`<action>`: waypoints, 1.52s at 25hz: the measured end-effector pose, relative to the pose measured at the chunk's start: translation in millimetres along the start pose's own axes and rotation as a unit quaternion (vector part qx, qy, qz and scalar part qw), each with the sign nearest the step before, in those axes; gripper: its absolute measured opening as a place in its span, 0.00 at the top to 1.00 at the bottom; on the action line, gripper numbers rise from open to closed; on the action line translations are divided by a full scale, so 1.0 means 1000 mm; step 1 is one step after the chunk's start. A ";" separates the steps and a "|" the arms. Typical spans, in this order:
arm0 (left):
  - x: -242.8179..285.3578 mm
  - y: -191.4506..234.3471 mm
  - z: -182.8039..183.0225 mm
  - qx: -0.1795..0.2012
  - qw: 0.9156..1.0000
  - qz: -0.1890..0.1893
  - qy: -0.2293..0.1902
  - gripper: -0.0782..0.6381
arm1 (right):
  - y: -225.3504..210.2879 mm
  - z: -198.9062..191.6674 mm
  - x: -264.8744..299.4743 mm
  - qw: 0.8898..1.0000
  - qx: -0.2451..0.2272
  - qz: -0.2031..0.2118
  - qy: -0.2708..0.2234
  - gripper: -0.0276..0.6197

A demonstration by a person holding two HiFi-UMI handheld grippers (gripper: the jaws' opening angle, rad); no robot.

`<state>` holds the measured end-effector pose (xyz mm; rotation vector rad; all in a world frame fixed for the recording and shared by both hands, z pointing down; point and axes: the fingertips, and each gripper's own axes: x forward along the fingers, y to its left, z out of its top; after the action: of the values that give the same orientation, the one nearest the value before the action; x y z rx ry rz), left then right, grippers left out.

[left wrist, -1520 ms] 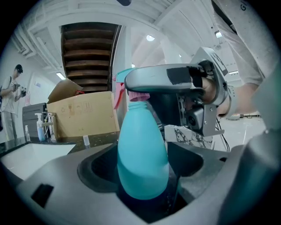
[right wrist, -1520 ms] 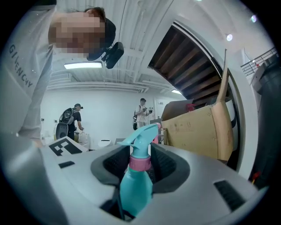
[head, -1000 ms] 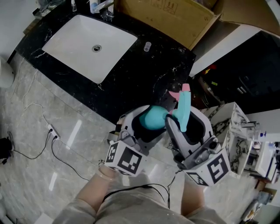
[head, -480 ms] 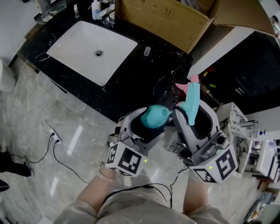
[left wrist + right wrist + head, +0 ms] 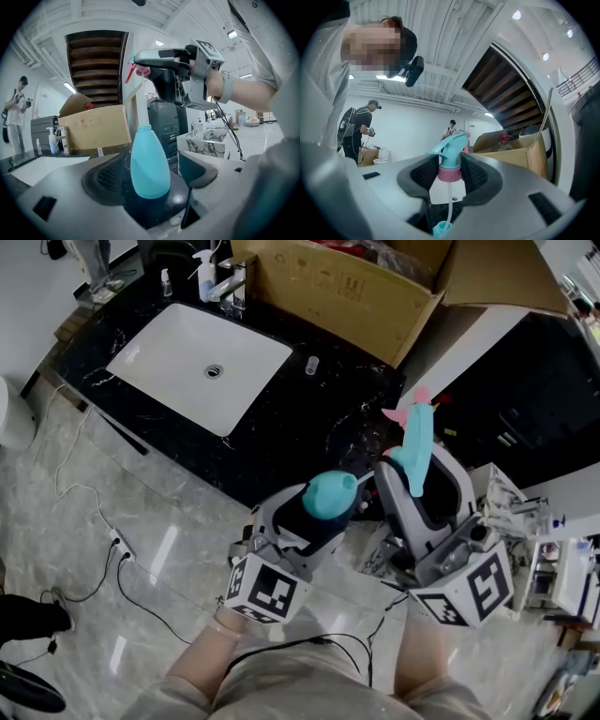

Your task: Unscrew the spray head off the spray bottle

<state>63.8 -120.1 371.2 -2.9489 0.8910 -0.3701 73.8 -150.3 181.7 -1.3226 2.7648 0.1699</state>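
My left gripper is shut on the teal spray bottle, whose body sits upright between the pads. Its neck is bare and points up. My right gripper is shut on the spray head, a teal trigger head with a pink collar and pink nozzle. The head hangs well above the bottle, off its neck. A thin clear dip tube runs from the collar down to the bottle's mouth; whether its end is inside I cannot tell.
Below lies a black marble counter with a white sink, a tap and a soap pump. A small clear vial stands by an open cardboard box. A marble-patterned organiser is at the right. People stand in the background.
My right gripper has carried the spray head up and away from the bottle, widening the gap. The left gripper and bottle have stayed nearly in place.
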 end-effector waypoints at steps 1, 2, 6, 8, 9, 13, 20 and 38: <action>-0.001 0.000 0.000 -0.005 1.000 0.000 0.000 0.38 | 0.000 0.002 0.001 1.000 -0.001 -0.001 -0.001 0.73; -0.002 0.001 0.000 -0.009 1.000 0.001 -0.001 0.38 | 0.000 0.004 0.001 1.000 -0.002 -0.001 -0.002 0.73; -0.006 0.003 0.001 -0.016 1.000 -0.004 0.000 0.38 | 0.002 0.011 0.003 1.000 -0.006 -0.002 -0.006 0.73; -0.007 0.002 0.001 -0.015 1.000 -0.007 0.001 0.39 | 0.002 0.014 0.003 1.000 -0.010 -0.003 -0.008 0.73; -0.009 0.002 0.001 -0.014 1.000 -0.007 0.002 0.39 | 0.002 0.015 0.003 1.000 -0.012 -0.004 -0.008 0.73; -0.016 0.004 0.000 -0.012 1.000 0.006 -0.003 0.52 | 0.001 0.018 0.004 1.000 -0.015 -0.007 -0.012 0.73; -0.028 0.014 0.007 -0.013 0.999 0.032 -0.029 0.87 | 0.000 0.031 0.000 0.999 -0.016 -0.016 -0.028 0.73; -0.058 0.031 0.032 -0.032 0.996 0.048 -0.065 0.88 | 0.010 0.023 -0.055 0.995 -0.040 -0.095 -0.006 0.73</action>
<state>7.8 -114.7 324.7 -2.9322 1.0399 -0.1478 101.0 -98.2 165.4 -1.5878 2.6279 0.2790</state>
